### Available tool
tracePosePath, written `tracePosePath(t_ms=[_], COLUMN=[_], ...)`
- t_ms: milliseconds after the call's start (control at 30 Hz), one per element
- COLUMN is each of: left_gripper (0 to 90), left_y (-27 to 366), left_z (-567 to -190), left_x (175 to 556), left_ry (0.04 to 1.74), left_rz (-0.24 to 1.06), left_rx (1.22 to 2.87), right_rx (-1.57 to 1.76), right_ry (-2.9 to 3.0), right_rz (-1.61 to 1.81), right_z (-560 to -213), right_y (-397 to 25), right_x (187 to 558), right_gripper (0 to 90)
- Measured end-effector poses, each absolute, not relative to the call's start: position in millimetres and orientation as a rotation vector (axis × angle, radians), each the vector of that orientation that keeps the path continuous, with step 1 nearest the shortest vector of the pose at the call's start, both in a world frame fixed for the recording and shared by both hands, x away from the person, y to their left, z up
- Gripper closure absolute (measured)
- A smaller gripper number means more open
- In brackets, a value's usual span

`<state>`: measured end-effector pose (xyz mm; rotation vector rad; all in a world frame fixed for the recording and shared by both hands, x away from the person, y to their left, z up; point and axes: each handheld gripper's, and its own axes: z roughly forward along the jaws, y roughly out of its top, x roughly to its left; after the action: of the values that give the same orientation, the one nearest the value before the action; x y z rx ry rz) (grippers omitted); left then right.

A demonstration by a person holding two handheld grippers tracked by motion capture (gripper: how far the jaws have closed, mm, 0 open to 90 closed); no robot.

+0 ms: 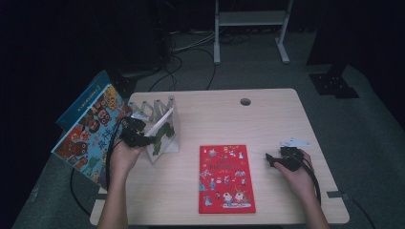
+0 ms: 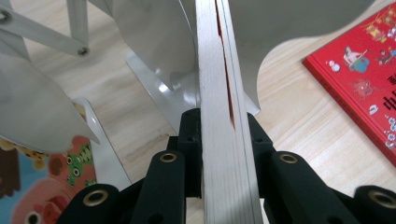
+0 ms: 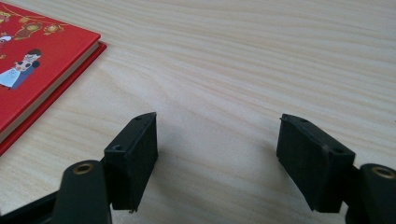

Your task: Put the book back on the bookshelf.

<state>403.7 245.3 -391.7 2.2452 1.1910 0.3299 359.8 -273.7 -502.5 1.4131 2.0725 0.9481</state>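
I have the left hand-held gripper clamped on the fore edge of a thin picture book, which stands on edge in the white metal book rack near the bench's left edge. In the left gripper view the pale page block runs straight up between my two jaws, with a rack divider just to one side of it and a rounded divider behind on the other. I judge the step in hand is seating this book in its slot.

To do it well, I want the book square to the dividers and its bottom edge settled on the rack base before I let go; it looks slightly tilted in the high view, so I would bring it upright first. I would release slowly and draw straight back along the book's plane, so the jaws do not drag it out or tip the light rack.

The right hand-held gripper rests low over bare wood near the right edge, jaws spread wide and empty. The red book lies flat in the middle near the front edge, just beside those jaws, and looks like the next one to go. Larger colourful books lean off the bench's left edge.
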Motion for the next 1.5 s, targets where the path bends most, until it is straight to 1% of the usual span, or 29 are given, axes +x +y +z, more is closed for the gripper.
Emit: tracePosePath(t_ms=[233,333,400,467,500,600,767,800,967,1200,1300,1433,1500], left_gripper=[71.3,65.8,59.5,57.7,57.2,58.1,68.1,68.9,66.9,62.1,59.7,58.7,57.1], left_y=[249.9,255.6,260.2,264.2,265.3,271.7,274.4,273.1,260.3,237.3,222.9,210.8,205.4], left_z=[-395.5,-390.9,-387.7,-384.8,-383.6,-382.4,-389.1,-390.7,-390.5,-389.5,-389.5,-388.7,-388.8], left_x=[400.4,396.1,392.3,387.5,384.5,378.8,375.9,376.1,375.9,381.3,384.0,386.9,387.6], left_ry=[1.177,1.167,1.150,1.127,1.142,1.114,1.114,1.112,1.070,1.046,1.037,1.041,1.038], left_rz=[0.312,0.310,0.292,0.302,0.314,0.305,0.263,0.254,0.235,0.224,0.241,0.270,0.260], left_rx=[2.220,2.187,2.178,2.173,2.170,2.173,2.188,2.194,2.207,2.227,2.245,2.263,2.257], right_rx=[1.413,1.411,1.411,1.407,1.410,1.409,1.409,1.408,1.410,1.409,1.409,1.409,1.410], right_ry=[2.073,2.075,2.075,2.076,2.076,2.076,2.076,2.076,2.076,2.076,2.076,2.076,2.076], right_rz=[0.949,0.950,0.950,0.950,0.950,0.950,0.950,0.950,0.950,0.950,0.950,0.950,0.950], right_z=[-502.5,-502.5,-502.5,-502.6,-502.5,-502.5,-502.5,-502.5,-502.5,-502.5,-502.5,-502.5,-502.5], right_y=[-273.7,-273.6,-273.7,-273.7,-273.6,-273.6,-273.5,-273.6,-273.6,-273.6,-273.6,-273.6,-273.6], right_x=[359.7,359.7,359.7,359.8,359.6,359.6,359.6,359.6,359.6,359.7,359.7,359.7,359.7], right_gripper=[28.0,28.0,28.0,28.0,28.0,28.0,28.0,28.0,28.0,28.0,28.0,28.0,28.0])
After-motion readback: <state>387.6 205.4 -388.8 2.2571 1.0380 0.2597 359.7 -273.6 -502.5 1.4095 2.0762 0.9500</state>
